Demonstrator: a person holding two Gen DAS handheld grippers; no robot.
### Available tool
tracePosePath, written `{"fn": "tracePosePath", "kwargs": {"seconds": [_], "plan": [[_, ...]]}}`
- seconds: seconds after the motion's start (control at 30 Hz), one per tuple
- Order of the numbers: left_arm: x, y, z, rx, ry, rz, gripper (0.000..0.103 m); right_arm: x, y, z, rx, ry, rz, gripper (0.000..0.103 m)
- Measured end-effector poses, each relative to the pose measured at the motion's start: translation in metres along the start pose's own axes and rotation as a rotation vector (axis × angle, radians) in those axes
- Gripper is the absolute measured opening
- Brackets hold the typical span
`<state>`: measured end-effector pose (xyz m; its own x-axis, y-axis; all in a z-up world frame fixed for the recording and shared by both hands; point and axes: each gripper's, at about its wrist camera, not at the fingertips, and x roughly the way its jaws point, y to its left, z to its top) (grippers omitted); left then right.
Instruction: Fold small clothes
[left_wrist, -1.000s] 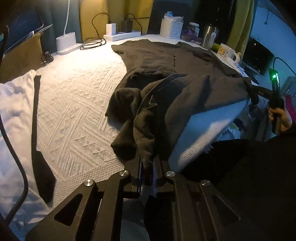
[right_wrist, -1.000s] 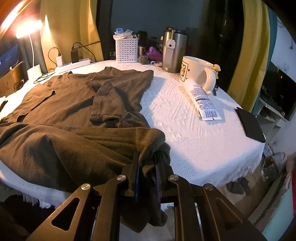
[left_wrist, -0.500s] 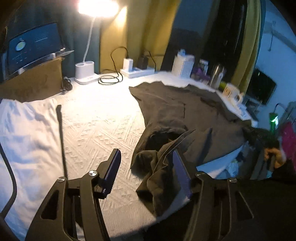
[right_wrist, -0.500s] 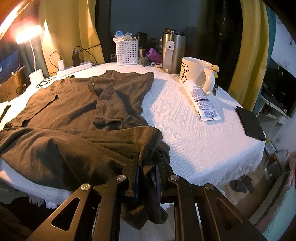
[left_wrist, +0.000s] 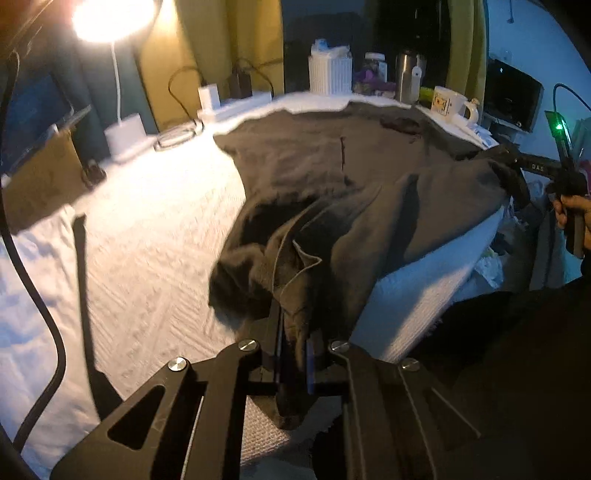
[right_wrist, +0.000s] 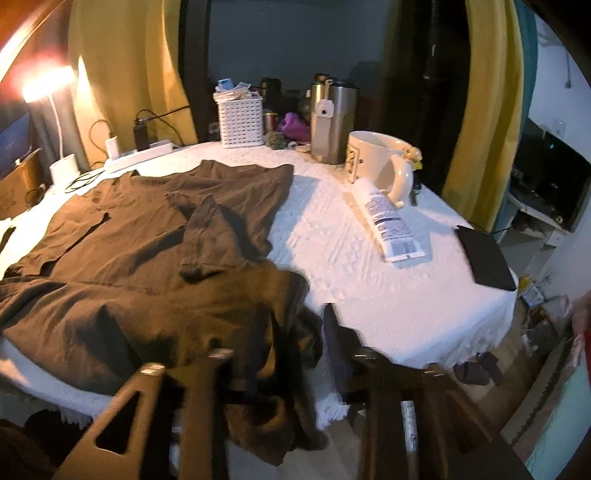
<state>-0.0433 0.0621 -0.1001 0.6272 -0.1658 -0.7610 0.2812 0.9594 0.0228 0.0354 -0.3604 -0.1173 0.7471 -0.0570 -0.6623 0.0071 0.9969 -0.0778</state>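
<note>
A dark brown shirt (left_wrist: 332, 158) lies spread over the white-covered table (left_wrist: 147, 240), its near edge bunched and hanging off the front. My left gripper (left_wrist: 295, 332) is shut on that bunched hem. In the right wrist view the same shirt (right_wrist: 147, 240) covers the left half of the table (right_wrist: 332, 229). My right gripper (right_wrist: 299, 332) is blurred and its jaws are opening. The shirt's corner sags loose between them and drapes over the left finger. From the left wrist view the right gripper (left_wrist: 508, 158) sits at the shirt's far right corner, held by a hand (left_wrist: 572, 214).
A lit lamp (left_wrist: 110, 18) and a power strip (right_wrist: 140, 155) stand at the back left. A white basket (right_wrist: 242, 122), steel tumbler (right_wrist: 332, 125), mug (right_wrist: 376, 158), tube (right_wrist: 388, 221) and flat black case (right_wrist: 487, 258) fill the back and right. White fabric (left_wrist: 29, 295) lies at the left.
My left gripper opened, tilted upward, then shut again on the shirt's bunched hem. My right gripper's jaws, shut on the shirt corner before, now stand apart with the cloth slack.
</note>
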Motion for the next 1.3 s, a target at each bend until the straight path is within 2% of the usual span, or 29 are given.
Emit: {"fn": "tracePosePath", "kwargs": {"seconds": [0.03, 0.13, 0.27, 0.3, 0.33, 0.4, 0.67, 0.73, 0.8, 0.97, 1.13, 1.23, 1.3], "plan": [[-0.002, 0.001, 0.002, -0.002, -0.011, 0.004, 0.008, -0.001, -0.002, 0.001, 0.011, -0.007, 0.002, 0.069], [-0.008, 0.001, 0.009, -0.013, -0.045, 0.018, 0.007, -0.003, -0.004, 0.005, 0.012, -0.034, 0.018, 0.069], [-0.014, 0.004, 0.016, -0.028, -0.08, 0.028, 0.007, 0.012, -0.005, 0.01, 0.021, -0.007, 0.062, 0.067], [-0.015, 0.005, 0.018, -0.036, -0.088, 0.03, 0.007, 0.015, -0.003, 0.011, 0.013, -0.003, 0.066, 0.049], [-0.016, 0.007, 0.019, -0.045, -0.095, 0.03, 0.007, 0.018, 0.0, 0.011, -0.004, 0.005, 0.061, 0.024], [-0.016, 0.009, 0.02, -0.057, -0.097, 0.035, 0.007, 0.018, 0.006, 0.013, -0.036, 0.015, 0.061, 0.008], [0.009, 0.014, 0.021, -0.078, -0.052, 0.052, 0.009, -0.021, 0.01, 0.031, -0.087, -0.103, 0.011, 0.006], [0.015, 0.015, 0.021, -0.078, -0.046, 0.068, 0.013, -0.032, 0.008, 0.035, -0.083, -0.131, 0.011, 0.005], [0.018, 0.014, 0.022, -0.077, -0.046, 0.074, 0.025, -0.042, 0.005, 0.039, -0.078, -0.157, 0.003, 0.005], [0.025, 0.016, 0.025, -0.093, -0.052, 0.098, 0.026, -0.06, 0.0, 0.049, -0.073, -0.204, 0.008, 0.003], [0.017, 0.016, 0.032, -0.084, -0.095, 0.156, 0.026, -0.046, 0.0, 0.043, -0.066, -0.136, 0.042, 0.003], [0.016, 0.016, 0.036, -0.075, -0.1, 0.156, 0.026, -0.029, 0.006, 0.033, -0.072, -0.057, 0.072, 0.003], [0.017, 0.014, 0.037, -0.065, -0.1, 0.159, 0.032, -0.019, 0.009, 0.027, -0.07, -0.021, 0.08, 0.004]]}}
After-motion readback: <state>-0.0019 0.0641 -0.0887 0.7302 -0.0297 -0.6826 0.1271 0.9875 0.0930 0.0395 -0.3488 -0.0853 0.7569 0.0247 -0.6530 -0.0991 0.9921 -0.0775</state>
